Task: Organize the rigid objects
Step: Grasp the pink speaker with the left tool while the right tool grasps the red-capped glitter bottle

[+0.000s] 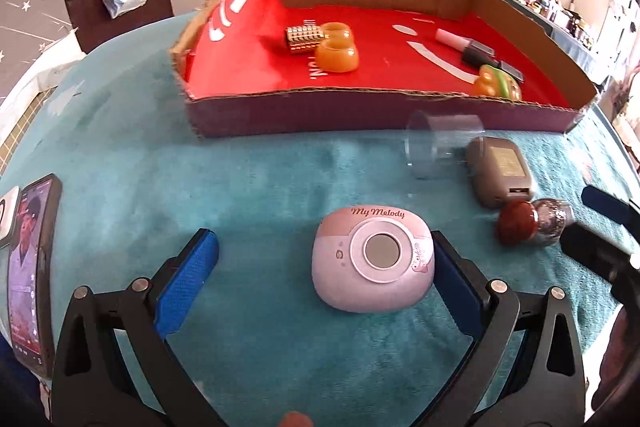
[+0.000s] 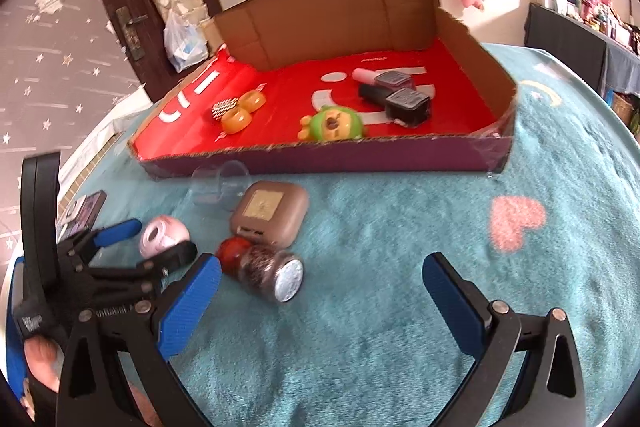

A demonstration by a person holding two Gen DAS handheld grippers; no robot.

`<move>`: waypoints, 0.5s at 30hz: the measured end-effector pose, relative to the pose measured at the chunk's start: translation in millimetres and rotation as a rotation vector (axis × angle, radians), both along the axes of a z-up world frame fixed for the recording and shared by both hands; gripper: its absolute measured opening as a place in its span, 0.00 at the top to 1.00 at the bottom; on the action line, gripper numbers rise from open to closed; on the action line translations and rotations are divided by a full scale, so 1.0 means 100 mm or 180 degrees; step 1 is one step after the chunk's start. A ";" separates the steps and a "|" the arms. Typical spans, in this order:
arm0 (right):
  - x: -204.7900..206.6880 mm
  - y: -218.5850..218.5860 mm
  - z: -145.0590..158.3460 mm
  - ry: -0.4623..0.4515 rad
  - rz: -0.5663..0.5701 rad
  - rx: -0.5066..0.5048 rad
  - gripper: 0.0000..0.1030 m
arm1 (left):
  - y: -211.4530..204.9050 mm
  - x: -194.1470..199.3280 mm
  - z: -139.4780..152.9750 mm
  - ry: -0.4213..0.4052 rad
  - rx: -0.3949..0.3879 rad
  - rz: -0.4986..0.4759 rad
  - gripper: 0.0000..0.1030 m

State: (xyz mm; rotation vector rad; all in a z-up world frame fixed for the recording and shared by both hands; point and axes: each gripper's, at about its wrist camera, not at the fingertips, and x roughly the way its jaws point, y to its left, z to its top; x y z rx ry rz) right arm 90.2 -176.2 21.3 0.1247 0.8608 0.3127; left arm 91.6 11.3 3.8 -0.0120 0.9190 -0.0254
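My left gripper (image 1: 324,275) is open and low over the teal cloth, with a pink "My Melody" device (image 1: 374,261) between its fingers, close to the right pad. My right gripper (image 2: 322,295) is open too, and nothing sits between its pads. A glitter jar with a red cap (image 2: 268,271) lies on its side just ahead of its left finger. Behind the jar are a grey case (image 2: 270,213) and a clear cylinder (image 2: 218,183). The right wrist view shows the left gripper (image 2: 154,241) straddling the pink device (image 2: 164,235).
A shallow cardboard box (image 1: 360,111) with a red lining stands at the back. It holds a magnet cube (image 1: 304,35), orange rings (image 1: 336,51), nail polish bottles (image 2: 396,95) and a green toy (image 2: 334,125). A phone (image 1: 32,267) lies at the left edge.
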 end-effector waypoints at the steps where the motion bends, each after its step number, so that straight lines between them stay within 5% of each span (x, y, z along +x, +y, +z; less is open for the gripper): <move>1: -0.01 0.04 -0.01 -0.0002 0.0034 -0.0011 0.00 | 0.01 0.00 0.00 -0.0001 0.0005 0.0005 0.00; 10: -0.01 0.25 -0.11 -0.0036 0.0136 -0.0026 0.11 | 0.03 0.00 -0.01 -0.0036 0.0002 0.0000 0.01; 15: 0.00 0.35 -0.12 -0.0079 0.0183 -0.0088 0.22 | 0.06 -0.04 0.01 -0.0097 -0.0005 0.0017 0.15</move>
